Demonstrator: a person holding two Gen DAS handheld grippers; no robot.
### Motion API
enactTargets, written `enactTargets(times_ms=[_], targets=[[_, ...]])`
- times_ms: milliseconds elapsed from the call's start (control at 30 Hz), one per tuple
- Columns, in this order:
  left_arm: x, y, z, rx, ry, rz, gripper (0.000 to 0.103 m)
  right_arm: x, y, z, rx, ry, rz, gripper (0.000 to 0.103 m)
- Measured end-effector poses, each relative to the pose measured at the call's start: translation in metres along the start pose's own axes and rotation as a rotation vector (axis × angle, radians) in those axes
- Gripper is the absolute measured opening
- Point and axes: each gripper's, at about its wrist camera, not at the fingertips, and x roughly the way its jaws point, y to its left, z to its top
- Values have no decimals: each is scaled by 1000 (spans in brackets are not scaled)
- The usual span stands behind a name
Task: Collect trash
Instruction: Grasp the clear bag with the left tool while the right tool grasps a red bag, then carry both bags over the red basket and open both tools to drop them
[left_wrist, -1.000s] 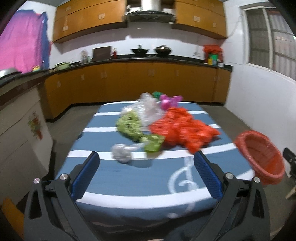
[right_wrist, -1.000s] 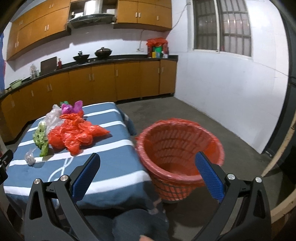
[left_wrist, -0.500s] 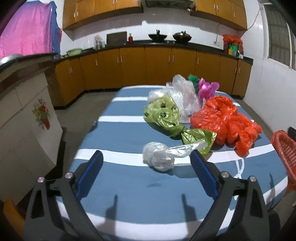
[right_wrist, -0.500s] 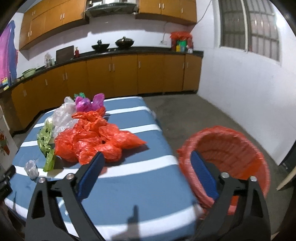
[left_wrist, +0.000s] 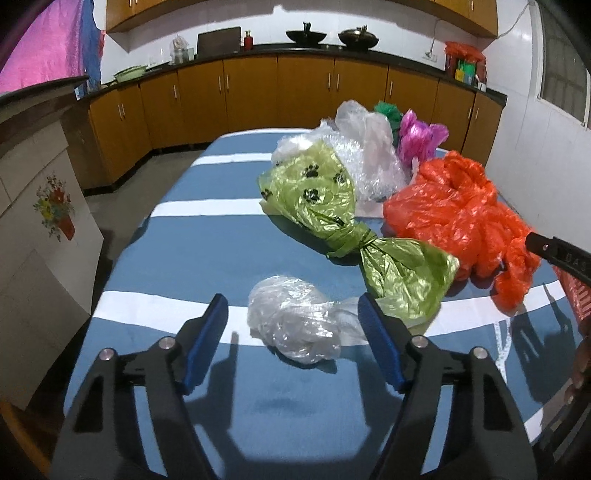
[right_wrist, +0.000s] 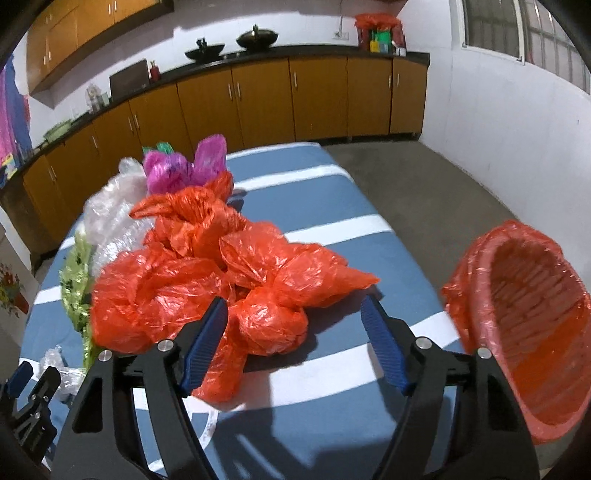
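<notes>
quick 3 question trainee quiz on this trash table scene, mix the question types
1. True or false: the left gripper is shut on the clear plastic bag.
2. Which bag lies between the right gripper's open fingers? A) magenta bag B) orange bag C) green paw-print bag
3. Fill in: the orange-lined basket sits off the table's ___ side, seen from the right wrist.

Key: 1 false, open around it. 2 B. 3 right.

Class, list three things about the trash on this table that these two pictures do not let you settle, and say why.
1. What the tied green paw-print bag holds: opaque plastic, left wrist view.
2. How much of the dark green bag there is: the clear bags and pink bag cover it in both views.
3. The orange basket's base: cut off by the right wrist view's edge.
</notes>
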Motion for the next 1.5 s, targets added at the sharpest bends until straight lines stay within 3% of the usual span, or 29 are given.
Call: enactTargets(times_ms=[167, 300, 500, 900, 1033, 1500], targets=[[15, 3, 2, -23, 57, -17, 56, 14, 1, -6, -5, 51, 12, 72], [18, 6, 3, -33, 67, -29, 44, 18, 0, -11, -11, 74, 54, 49], [13, 8, 7, -31, 51, -47, 34, 13, -1, -13, -19, 63, 86, 42], [-15, -1, 23, -26, -46, -112, 30, -12, -20, -13, -7, 16, 104, 34], [-26, -8, 29, -22, -76, -134, 30, -7, -25, -16, -1, 37, 106, 31], [-54, -57, 49, 47, -146, -219, 30, -49, -48, -12, -1, -41, 112, 27]])
